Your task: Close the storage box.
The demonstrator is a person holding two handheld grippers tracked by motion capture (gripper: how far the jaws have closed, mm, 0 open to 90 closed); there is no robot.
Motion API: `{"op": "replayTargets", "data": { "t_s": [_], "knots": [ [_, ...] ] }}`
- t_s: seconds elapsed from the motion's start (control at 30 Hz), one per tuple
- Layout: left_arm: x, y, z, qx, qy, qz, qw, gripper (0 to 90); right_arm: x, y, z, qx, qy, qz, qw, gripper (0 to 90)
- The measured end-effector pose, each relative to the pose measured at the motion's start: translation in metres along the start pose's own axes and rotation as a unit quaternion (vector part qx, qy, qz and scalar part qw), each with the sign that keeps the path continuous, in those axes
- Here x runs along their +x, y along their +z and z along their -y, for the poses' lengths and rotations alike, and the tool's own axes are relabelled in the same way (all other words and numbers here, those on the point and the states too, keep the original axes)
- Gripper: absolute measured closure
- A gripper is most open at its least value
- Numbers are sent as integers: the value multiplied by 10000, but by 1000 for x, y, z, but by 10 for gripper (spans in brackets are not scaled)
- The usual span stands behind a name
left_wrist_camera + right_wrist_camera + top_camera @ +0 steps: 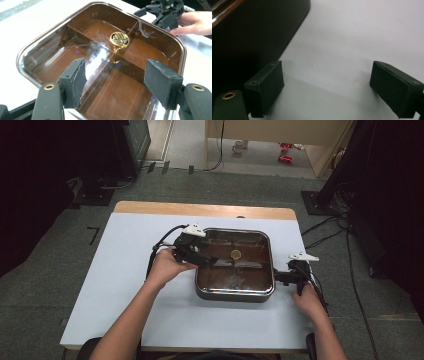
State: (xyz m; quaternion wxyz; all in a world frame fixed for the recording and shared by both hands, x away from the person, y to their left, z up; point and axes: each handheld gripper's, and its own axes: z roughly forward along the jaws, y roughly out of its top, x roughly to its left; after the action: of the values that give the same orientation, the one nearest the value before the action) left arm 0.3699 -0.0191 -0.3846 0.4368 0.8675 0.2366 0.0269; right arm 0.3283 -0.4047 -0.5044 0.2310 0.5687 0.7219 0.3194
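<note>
Our left gripper (115,82) hangs over the left rim of the square brown tray (234,294), jaws spread wide with nothing between them. Our right gripper (327,87) sits low at the tray's right side, jaws likewise apart over bare table (130,310). The tray rests near the table's middle, a gold round emblem (119,39) on its central divider.

Grey carpet (240,185) covers the floor around the pale blue counter (120,290), whose far edge is bare wood. Black cables (345,245) trail on the right. Dark curtains (30,180) flank both sides; beyond lies a lighter floor (187,142).
</note>
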Motion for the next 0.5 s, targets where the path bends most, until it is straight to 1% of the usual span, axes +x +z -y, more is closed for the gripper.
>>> {"op": "replayTargets", "data": {
  "t_s": [0.1,0.13,0.2,0.23,0.27,0.3,0.33,0.37,0.4,0.5],
  "knots": [
    [-1,-8,12,-21,-22,-127,9999,341,0,0,0,-2,-12,-2,10000,113],
    [-1,-8,12,-21,-22,-127,9999,341,0,0,0,-2,-12,-2,10000,113],
    [1,-15,22,-77,-97,-230,9997,341,0,0,0,-3,-8,0,10000,113],
    [1,-15,22,-77,-97,-230,9997,341,0,0,0,-3,-6,-1,10000,113],
    [2,-19,28,-123,-130,-273,9995,341,0,0,0,-3,-8,-3,10000,113],
    [2,-19,28,-123,-130,-273,9995,341,0,0,0,-3,-8,-3,10000,113],
    [3,-24,36,-148,-161,-377,9990,341,0,0,0,-3,-8,-2,10000,113],
    [3,-24,36,-148,-161,-377,9990,341,0,0,0,-2,-5,-2,10000,113],
    [3,-29,43,-166,-195,-458,9986,341,0,0,0,-3,-5,-4,10000,113],
    [2,-35,54,-261,-225,-588,9977,341,0,0,0,-2,-7,-3,10000,113]
  ]
}}
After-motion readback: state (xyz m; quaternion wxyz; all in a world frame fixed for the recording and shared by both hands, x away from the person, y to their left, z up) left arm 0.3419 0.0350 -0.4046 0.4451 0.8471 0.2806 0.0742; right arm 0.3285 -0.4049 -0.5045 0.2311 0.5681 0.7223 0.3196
